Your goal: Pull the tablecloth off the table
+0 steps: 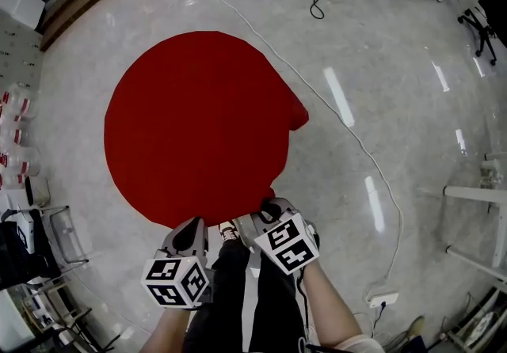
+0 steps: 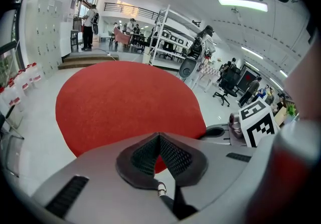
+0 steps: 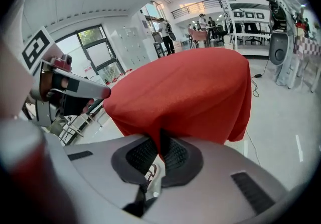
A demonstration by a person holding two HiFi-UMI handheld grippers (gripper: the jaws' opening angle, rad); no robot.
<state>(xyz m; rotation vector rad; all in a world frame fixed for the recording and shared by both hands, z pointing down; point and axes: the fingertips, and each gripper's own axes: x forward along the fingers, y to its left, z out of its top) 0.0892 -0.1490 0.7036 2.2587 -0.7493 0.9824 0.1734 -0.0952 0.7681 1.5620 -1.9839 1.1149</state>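
Observation:
A round red tablecloth (image 1: 198, 122) covers a round table, seen from above in the head view. Both grippers are at its near edge. My right gripper (image 1: 269, 207) is shut on the cloth's hem. In the right gripper view the red cloth (image 3: 190, 87) bunches into a fold that runs down between the black pads (image 3: 161, 140). My left gripper (image 1: 192, 226) is shut at the edge a little to the left. In the left gripper view its pads meet (image 2: 159, 140) with a sliver of red between them, and the tablecloth (image 2: 125, 97) lies flat beyond.
A white cable (image 1: 356, 138) runs across the shiny floor to a power strip (image 1: 383, 297) at the right. A chair (image 1: 63, 237) and shelves with bottles (image 1: 16, 130) stand at the left. A white frame (image 1: 475, 193) is at the right. My shoe (image 1: 229, 230) shows below the table edge.

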